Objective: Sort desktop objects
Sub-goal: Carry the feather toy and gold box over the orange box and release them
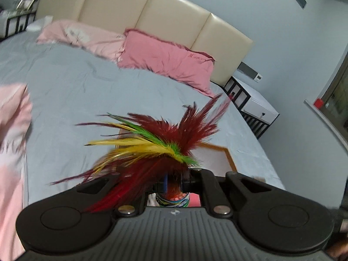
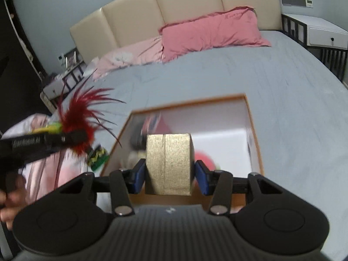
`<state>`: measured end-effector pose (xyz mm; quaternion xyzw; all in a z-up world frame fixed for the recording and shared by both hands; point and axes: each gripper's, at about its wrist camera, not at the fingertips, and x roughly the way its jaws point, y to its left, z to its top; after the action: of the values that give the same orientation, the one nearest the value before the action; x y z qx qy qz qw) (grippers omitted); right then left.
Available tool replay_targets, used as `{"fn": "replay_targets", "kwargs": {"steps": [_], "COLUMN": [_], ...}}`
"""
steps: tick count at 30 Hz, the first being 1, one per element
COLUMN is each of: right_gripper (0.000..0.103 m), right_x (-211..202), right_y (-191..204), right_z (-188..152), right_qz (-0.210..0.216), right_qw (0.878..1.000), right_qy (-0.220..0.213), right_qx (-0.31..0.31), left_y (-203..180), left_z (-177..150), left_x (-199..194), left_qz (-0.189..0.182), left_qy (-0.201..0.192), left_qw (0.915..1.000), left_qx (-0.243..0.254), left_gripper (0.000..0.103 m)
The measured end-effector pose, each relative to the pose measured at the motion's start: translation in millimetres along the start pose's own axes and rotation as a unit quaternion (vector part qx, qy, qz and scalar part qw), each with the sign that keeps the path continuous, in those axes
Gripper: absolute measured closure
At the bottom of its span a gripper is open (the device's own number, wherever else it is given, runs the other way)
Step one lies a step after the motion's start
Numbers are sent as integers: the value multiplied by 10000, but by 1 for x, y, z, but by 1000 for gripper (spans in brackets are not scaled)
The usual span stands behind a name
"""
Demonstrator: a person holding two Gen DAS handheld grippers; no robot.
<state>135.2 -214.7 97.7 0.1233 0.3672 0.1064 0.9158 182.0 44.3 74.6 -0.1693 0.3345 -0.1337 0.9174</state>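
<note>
My left gripper [image 1: 174, 182] is shut on a feather shuttlecock [image 1: 156, 143] with red, yellow and green plumes that fan out over the fingers. In the right wrist view the same left gripper [image 2: 74, 137] comes in from the left, and the shuttlecock's green and yellow base [image 2: 97, 154] hangs below it. My right gripper [image 2: 169, 174] holds a gold glitter box [image 2: 167, 163] between its blue pads [image 2: 139, 178], lifted above the near rim of a wooden-framed white tray [image 2: 252, 117]. The tray [image 1: 228, 154] lies on the bed, mostly hidden behind the feathers in the left wrist view.
Blurred items lie in the tray, among them a red round thing [image 2: 204, 158]. The grey bed sheet [image 2: 293, 108] spreads around it, with pink pillows [image 2: 213, 30] at a cream headboard [image 1: 174, 6]. A pink quilt [image 1: 13, 130] is at left, a white nightstand [image 1: 256, 104] at right.
</note>
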Motion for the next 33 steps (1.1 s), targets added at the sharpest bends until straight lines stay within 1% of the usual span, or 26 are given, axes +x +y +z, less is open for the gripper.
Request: {"fn": "replay_targets", "kwargs": {"steps": [1,3,7,10,14,19,22,25,28,29,30,31,33], "right_gripper": [53,53,53,53,53,52,51,51,51,59,72,78,80], "right_x": [17,53,130,178,221,250,259,258,246,243,241,242,245], "right_y": [-1,-3,-12,-19,-21,-18,-20,-24,-27,-28,-30,-32,-35], "right_z": [11,29,53,59,61,60,55,57,59,59,57,56,51], "right_qz": [50,7,-27,-2,33,-17,40,105,146,136,133,138,190], "right_qw": [10000,9998,9983,9960,9923,9892,9863,9851,9852,9848,9841,9824,9792], "right_qy": [13,88,408,751,1116,1353,1479,1460,1374,1352,1357,1406,1475], "right_qx": [60,198,417,484,535,568,732,899,1018,1084,1139,1224,1377], "left_y": [-1,0,8,12,19,26,30,33,34,34,33,32,29], "left_z": [4,5,5,7,8,8,8,9,10,10,10,10,10], "left_x": [13,37,76,87,98,101,102,100,97,96,96,96,96], "left_qz": [89,211,172,138,186,137,144,164,130,117,105,93,35], "left_qy": [-21,29,175,76,93,62,103,94,54,46,47,49,62], "left_qw": [9999,9996,9996,9996,9994,9996,9996,9997,9998,9998,9998,9998,9998], "left_qx": [93,160,121,250,279,246,208,163,124,126,131,139,166], "left_gripper": [93,93,93,93,93,93,93,93,93,93,93,93,93]}}
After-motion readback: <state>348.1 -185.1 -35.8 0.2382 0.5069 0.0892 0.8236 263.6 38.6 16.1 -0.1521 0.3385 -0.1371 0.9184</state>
